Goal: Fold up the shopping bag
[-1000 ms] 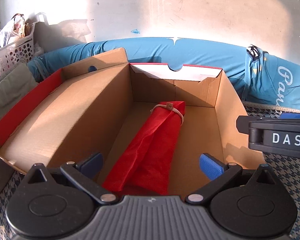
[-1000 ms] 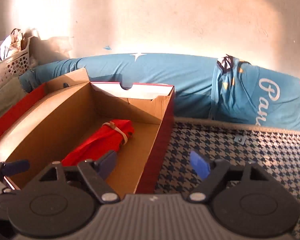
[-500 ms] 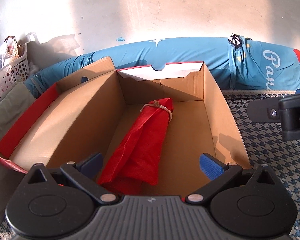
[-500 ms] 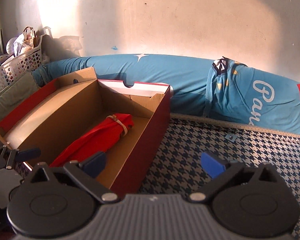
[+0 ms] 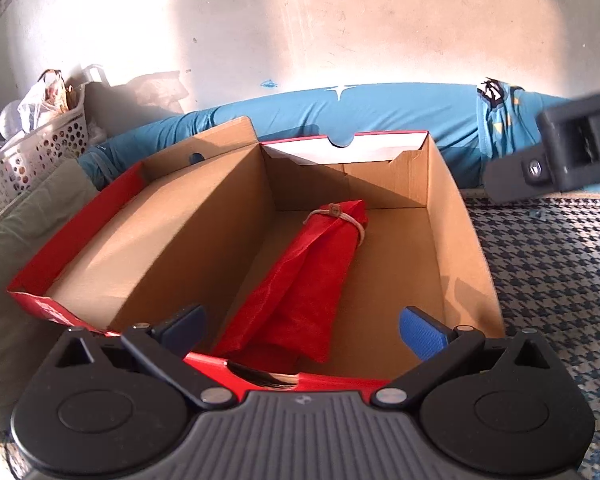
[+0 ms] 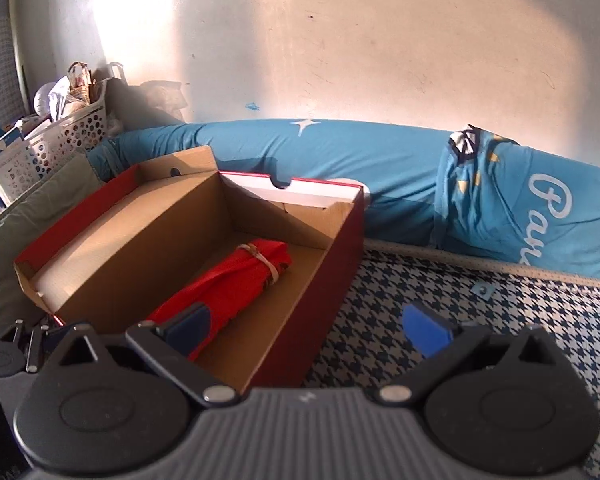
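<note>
A red shopping bag lies rolled into a long bundle, tied near its far end with a pale band, on the floor of an open cardboard box. The same red bag shows in the right wrist view inside the box. My left gripper is open above the box's near edge, empty. My right gripper is open too, over the box's right wall, holding nothing. Part of the right gripper's body shows at the upper right of the left wrist view.
The box has a red outside and its lid folded open to the left. A houndstooth mat lies to the right. A blue bolster runs along the wall. A white basket and a green cushion sit at left.
Both grippers have pulled back and up from the box, so more of the box and bag shows. The bag lies where it was, and both grippers stay open.
</note>
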`<state>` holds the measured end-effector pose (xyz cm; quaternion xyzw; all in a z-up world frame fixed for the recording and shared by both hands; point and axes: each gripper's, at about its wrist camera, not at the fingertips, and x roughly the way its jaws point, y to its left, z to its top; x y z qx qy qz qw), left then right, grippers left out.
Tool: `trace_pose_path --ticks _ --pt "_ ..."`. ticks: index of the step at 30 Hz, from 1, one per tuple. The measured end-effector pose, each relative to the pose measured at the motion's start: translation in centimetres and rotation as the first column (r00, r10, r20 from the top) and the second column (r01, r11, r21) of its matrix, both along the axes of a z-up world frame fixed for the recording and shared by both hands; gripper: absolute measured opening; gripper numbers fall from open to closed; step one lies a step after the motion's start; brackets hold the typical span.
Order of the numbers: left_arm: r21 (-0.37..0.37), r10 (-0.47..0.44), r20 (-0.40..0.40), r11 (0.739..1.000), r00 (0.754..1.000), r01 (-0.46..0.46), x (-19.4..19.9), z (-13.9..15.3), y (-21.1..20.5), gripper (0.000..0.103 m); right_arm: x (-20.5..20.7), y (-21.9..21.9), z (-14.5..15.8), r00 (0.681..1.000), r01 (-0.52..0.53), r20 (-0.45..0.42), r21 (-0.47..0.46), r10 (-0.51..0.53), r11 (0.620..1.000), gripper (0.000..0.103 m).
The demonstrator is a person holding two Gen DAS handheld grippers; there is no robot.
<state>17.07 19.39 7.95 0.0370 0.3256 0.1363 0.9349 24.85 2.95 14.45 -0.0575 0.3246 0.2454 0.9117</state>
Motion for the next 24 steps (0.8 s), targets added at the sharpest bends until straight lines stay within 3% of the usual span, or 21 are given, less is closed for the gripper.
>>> trace_pose_path --ticks 6,10,15,21,24 --pt "0.027 0.043 -0.014 0.999 0.999 -0.043 0.2 -0.7 1.6 0.103 1.5 3.9 -0.3 0.994 -0.105 -0.018 0.046 0.106 0.993 0.101" --pt "0.008 0.011 -0.011 1.0 1.0 -0.011 0.4 -0.7 2.3 0.103 3.0 6.2 -1.7 0.985 -0.135 -0.104 0.062 0.141 0.989 0.101" --pt "-0.035 -0.053 -0.013 0.998 0.998 0.053 0.8 -0.9 3.2 0.103 4.9 8.5 -3.4 0.969 -0.127 -0.206 0.046 0.134 0.991 0.101" --pt "-0.066 -0.048 -0.002 0.997 0.999 0.047 0.2 -1.2 4.2 0.103 7.4 11.3 -6.0 0.939 -0.09 -0.334 -0.003 0.084 0.996 0.101" --pt "-0.064 -0.045 0.007 0.997 0.999 0.045 0.0 -1.1 4.4 0.103 8.0 12.6 -6.2 0.941 -0.097 -0.332 -0.064 0.071 0.993 0.103"
